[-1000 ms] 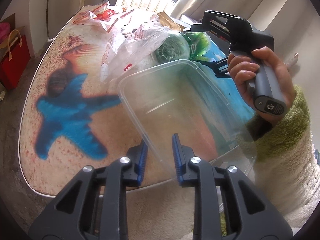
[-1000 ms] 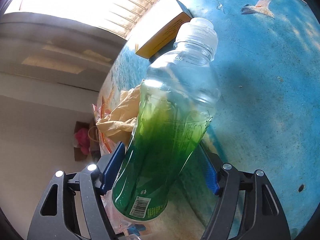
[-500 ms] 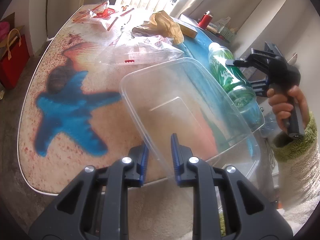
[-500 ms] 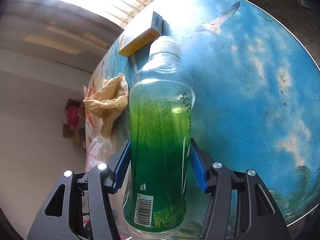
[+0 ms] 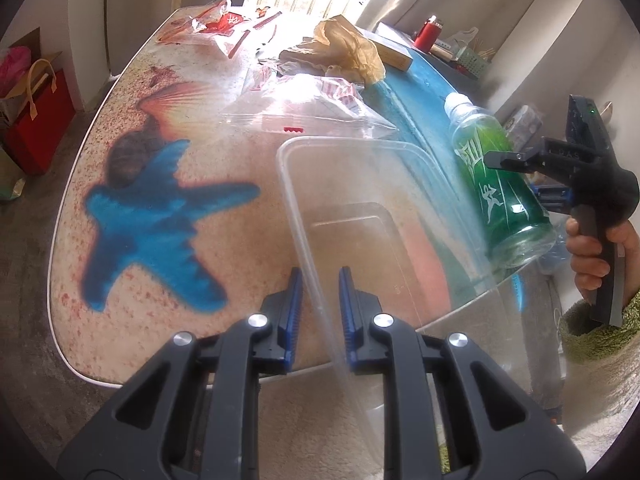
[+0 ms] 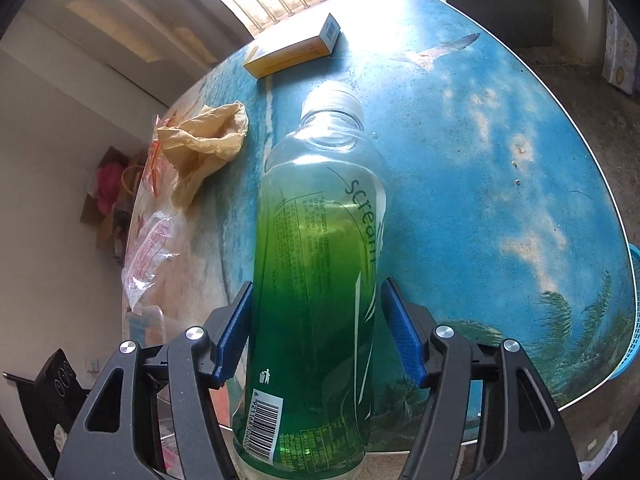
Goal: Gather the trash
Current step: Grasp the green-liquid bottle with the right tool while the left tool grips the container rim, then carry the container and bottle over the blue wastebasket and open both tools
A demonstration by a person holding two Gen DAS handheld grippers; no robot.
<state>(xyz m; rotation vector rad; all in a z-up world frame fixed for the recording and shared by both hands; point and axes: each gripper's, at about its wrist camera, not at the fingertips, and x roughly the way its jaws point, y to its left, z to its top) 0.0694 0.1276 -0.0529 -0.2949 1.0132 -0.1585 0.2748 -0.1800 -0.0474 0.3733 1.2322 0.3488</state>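
Observation:
My left gripper (image 5: 320, 276) holds a clear plastic container (image 5: 360, 184) tilted over the table's near edge. Its jaws are closing with the container's thin wall between the blue pads. At the right of the left wrist view, a hand holds my right gripper (image 5: 510, 174) around a green drink bottle (image 5: 500, 188) with a white cap, just beside the container's right rim. In the right wrist view the bottle (image 6: 316, 280) fills the gap between the pads of the right gripper (image 6: 316, 288). Those jaws are opening slightly, and the bottle still hangs between them.
On the beach-print table (image 5: 140, 280) lie a crumpled brown paper bag (image 5: 348, 48), a clear zip bag (image 5: 304, 116), red wrappers (image 5: 216, 26) and a yellow box (image 6: 292, 54). A red shopping bag (image 5: 38, 120) stands on the floor at left. A blue basket (image 6: 634, 300) sits past the table's right edge.
The right gripper closed on the bottle, carried it from the trash pile to the container's right side and rolled. The left gripper kept the container in place.

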